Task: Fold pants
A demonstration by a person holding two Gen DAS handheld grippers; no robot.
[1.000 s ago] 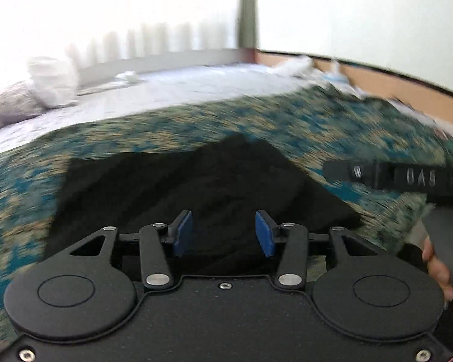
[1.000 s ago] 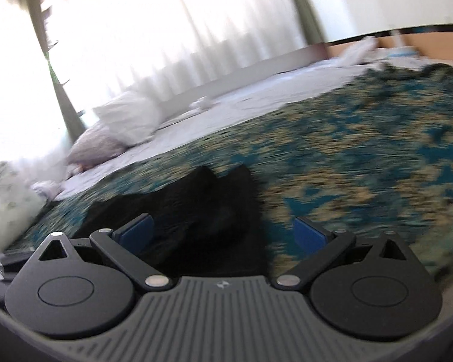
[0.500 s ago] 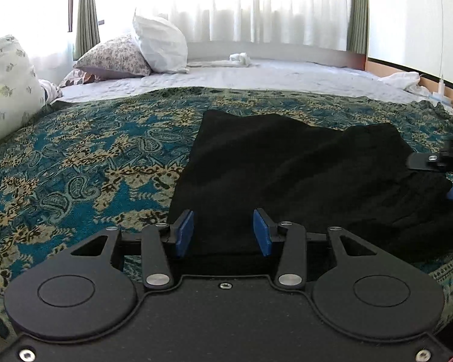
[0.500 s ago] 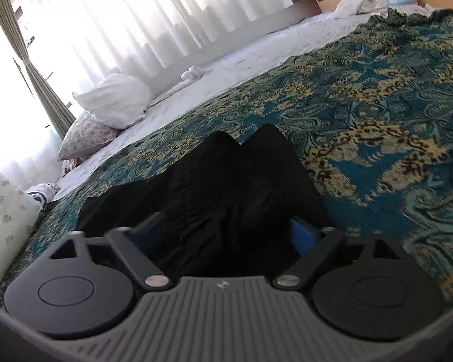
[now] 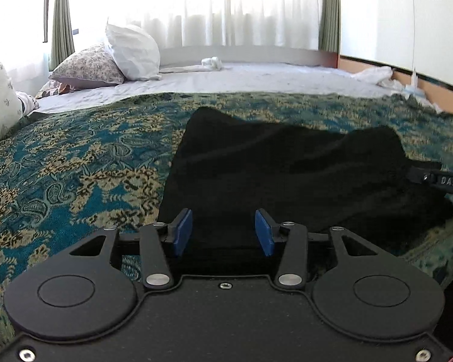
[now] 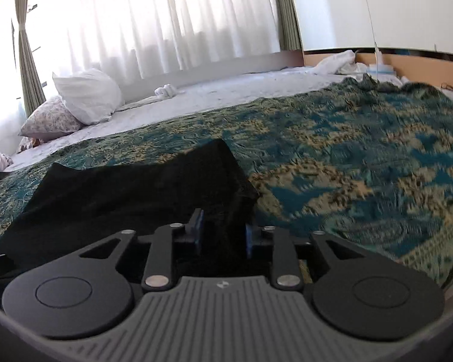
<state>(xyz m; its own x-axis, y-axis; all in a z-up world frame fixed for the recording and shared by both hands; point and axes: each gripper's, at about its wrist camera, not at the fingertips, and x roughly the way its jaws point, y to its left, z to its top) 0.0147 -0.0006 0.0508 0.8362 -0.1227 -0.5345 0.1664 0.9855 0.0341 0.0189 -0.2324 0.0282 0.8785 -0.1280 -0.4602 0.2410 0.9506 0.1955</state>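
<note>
Black pants (image 5: 290, 181) lie crosswise on the patterned bedspread (image 5: 75, 163); left gripper (image 5: 223, 232) part-open over the near edge; right gripper (image 6: 223, 235), jaws just narrowing, straddles the right-hand corner; grip unclear.

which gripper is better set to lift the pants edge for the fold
Right: the right gripper has just been closing with the black pants bunched between its pads. The left gripper stands open over flat cloth.
</note>
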